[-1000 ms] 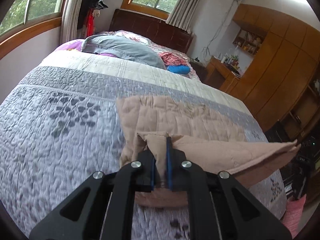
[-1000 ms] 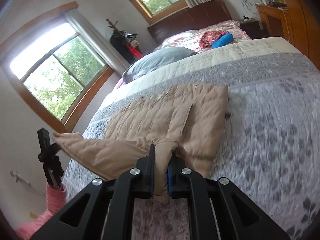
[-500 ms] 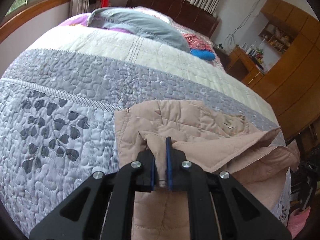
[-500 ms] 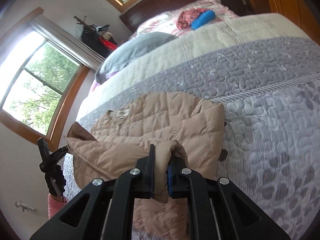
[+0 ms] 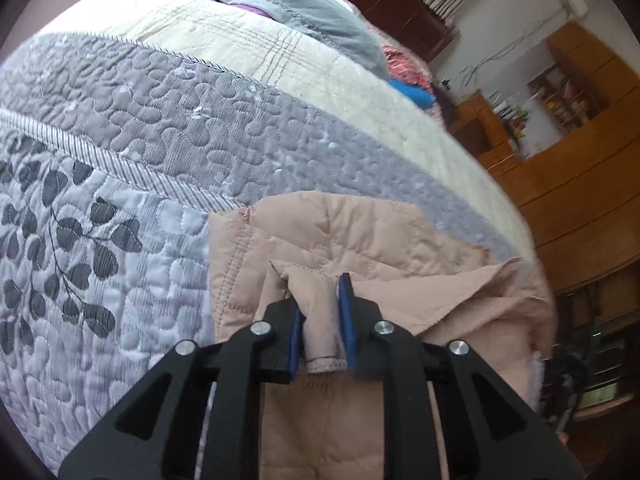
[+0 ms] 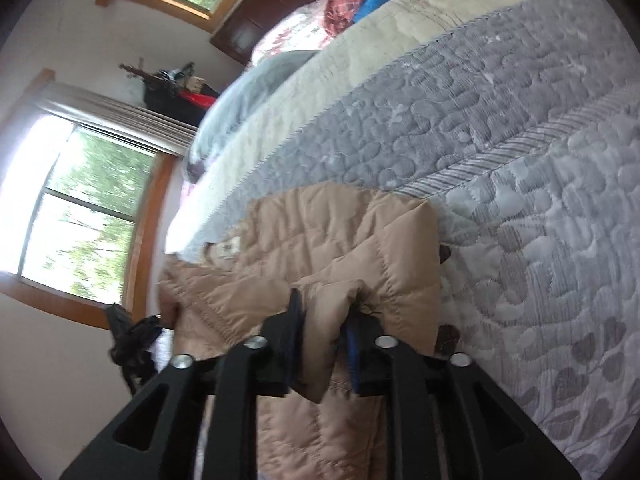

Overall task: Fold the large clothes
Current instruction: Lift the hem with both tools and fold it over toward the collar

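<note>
We count one jacket (image 5: 352, 240), two grippers, left (image 5: 320, 312) and right (image 6: 324, 328), one quilt (image 5: 120, 160), one grey pillow (image 5: 304, 8), two windows (image 6: 80, 208).

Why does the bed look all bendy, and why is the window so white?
Both views use a fisheye lens, so the quilt bulges like a ball. In the right wrist view, daylight washes out the window and motion blurs it. In the left wrist view, the right pad of the left tool smears slightly.

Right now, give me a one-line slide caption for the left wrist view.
Left gripper pinching a fold of the beige quilted jacket lying on the grey leaf-patterned quilted bedspread.
</note>
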Demonstrator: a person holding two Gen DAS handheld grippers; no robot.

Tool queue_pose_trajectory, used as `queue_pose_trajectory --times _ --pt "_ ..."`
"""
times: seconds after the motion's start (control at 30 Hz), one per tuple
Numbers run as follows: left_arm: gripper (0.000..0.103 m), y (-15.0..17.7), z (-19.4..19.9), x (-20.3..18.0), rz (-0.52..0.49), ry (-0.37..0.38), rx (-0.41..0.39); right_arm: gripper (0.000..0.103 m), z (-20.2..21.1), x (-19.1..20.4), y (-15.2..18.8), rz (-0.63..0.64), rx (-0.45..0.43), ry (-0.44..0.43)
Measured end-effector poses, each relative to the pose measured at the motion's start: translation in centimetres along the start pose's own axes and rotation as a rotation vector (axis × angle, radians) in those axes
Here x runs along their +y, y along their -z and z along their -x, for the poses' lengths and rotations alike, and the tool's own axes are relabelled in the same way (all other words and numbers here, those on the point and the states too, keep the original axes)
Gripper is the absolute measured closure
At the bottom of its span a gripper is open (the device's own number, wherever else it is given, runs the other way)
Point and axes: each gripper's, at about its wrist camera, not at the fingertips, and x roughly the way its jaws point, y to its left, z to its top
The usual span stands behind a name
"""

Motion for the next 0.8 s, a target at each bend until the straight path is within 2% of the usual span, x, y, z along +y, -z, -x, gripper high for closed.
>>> queue_pose_trajectory --times 0.07,0.1,0.13,0.2,0.23,0.33,0.43,0.53,0.57,0.6,0.67,0.7,0.73,0.8 --pt "0.070 0.1 1.8 0.1 0.012 0.055 -0.022 0.070 1.1 0.2 0.4 0.004 -0.021 -0.022" --pt "0.059 0.3 2.7 0.1 0.002 0.051 -0.046 0.067 1.4 0.4 0.5 0.007 -0.028 -0.026" --pt "0.055 0.6 4.0 -0.1 -0.021 0.032 -0.079 0.066 1.9 0.7 0.7 0.014 -0.038 -0.041" --pt "0.055 1.1 5.1 -0.4 -0.053 0.008 -0.097 0.062 2.6 1.4 1.3 0.042 -0.054 -0.044" --pt "0.055 1.6 5.5 -0.4 -0.068 -0.004 -0.099 0.054 3.0 2.0 1.8 0.075 -0.072 -0.011" --pt "0.054 4.3 5.8 -0.4 -0.137 -0.088 -0.086 0.045 4.0 3.2 3.2 0.157 -0.125 0.059" --pt "0.053 6.6 5.2 0.0 -0.184 -0.134 -0.063 0.045 3.9 2.7 4.9 0.162 -0.108 0.062" --pt "0.052 8.6 4.4 0.3 -0.200 -0.116 -0.036 0.045 2.7 1.9 6.7 0.173 -0.072 0.134" --pt "0.053 9.2 4.1 0.3 -0.201 -0.112 -0.033 0.046 2.4 1.6 7.0 0.173 -0.063 0.139" --pt "0.055 9.5 3.8 0.3 -0.199 -0.117 -0.038 0.053 1.9 1.5 7.3 0.181 -0.049 0.133" --pt "0.068 9.9 3.2 0.1 -0.198 -0.134 -0.051 0.069 1.1 1.6 7.5 0.198 -0.038 0.151" --pt "0.077 10.0 3.0 0.0 -0.195 -0.147 -0.059 0.083 0.8 2.1 7.4 0.220 -0.044 0.173" --pt "0.083 10.1 3.1 -0.3 -0.204 -0.171 -0.081 0.090 0.7 2.5 7.3 0.232 -0.048 0.172" --pt "0.092 10.4 3.5 -0.9 -0.220 -0.210 -0.133 0.093 0.8 3.8 6.9 0.265 -0.086 0.174"
